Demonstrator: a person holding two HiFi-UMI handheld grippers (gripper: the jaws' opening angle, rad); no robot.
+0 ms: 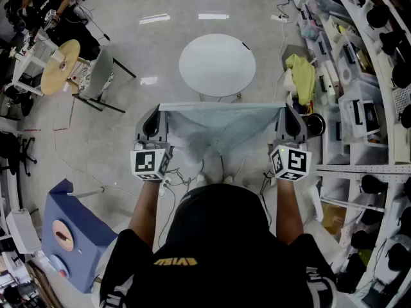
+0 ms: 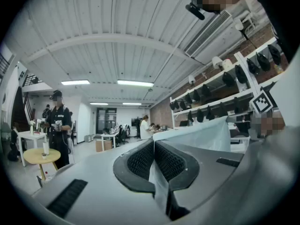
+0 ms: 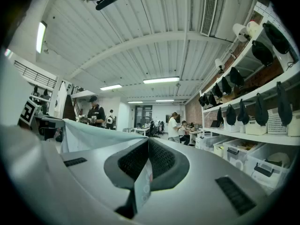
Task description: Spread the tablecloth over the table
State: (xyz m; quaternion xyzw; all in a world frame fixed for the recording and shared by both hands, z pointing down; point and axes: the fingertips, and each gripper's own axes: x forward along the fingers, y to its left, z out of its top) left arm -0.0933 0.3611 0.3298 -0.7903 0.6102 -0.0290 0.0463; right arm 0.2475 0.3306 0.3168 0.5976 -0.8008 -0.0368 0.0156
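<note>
A pale blue-grey tablecloth [image 1: 221, 124] hangs stretched between my two grippers, held up in the air in front of me. My left gripper [image 1: 156, 113] is shut on its left corner, and the cloth [image 2: 159, 177] shows pinched between the dark pads. On the right corner my right gripper [image 1: 287, 113] is shut too, with a strip of cloth [image 3: 142, 182] caught in the pads. A round white table [image 1: 217, 64] stands on the floor beyond the cloth, bare on top. Both grippers point level, away from me.
White shelving [image 1: 359, 76] packed with boxes and gear runs along the right side. A yellow-green cloth [image 1: 302, 76] lies near the shelf. A grey chair [image 1: 99, 76] and a round wooden stool [image 1: 59, 66] stand at left; a blue machine [image 1: 74, 233] sits at lower left. People stand in the room beyond.
</note>
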